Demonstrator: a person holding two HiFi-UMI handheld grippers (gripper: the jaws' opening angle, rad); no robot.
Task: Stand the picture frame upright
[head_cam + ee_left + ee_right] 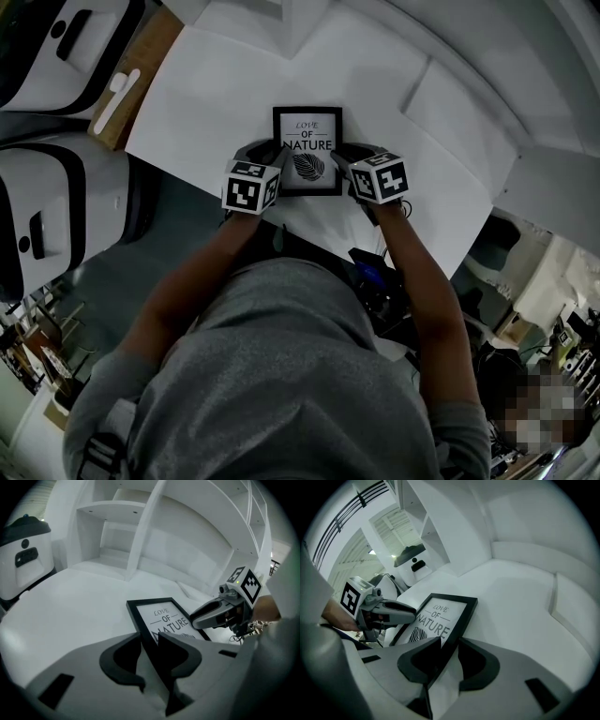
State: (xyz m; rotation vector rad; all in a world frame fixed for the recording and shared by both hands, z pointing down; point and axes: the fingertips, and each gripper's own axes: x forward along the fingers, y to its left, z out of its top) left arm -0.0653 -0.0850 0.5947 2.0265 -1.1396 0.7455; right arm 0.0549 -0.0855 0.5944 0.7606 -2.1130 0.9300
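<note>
1. While the picture frame (307, 150) lay face up near the surface's (216, 84) near edge, not yet upright, the left hand-held gripper (150, 654) had its jaws closed on the frame's left border.
2. The right hand-held gripper (449, 656) pinched the right border likewise, its jaws only as far apart as the moulding was thick.
3. Doing this step well probably meant raising the top edge evenly with both sides, pivoting on the bottom edge, with a firm pinch against slipping or twisting.
4. No rear stand was visible, so release should wait until the frame balanced.
</note>
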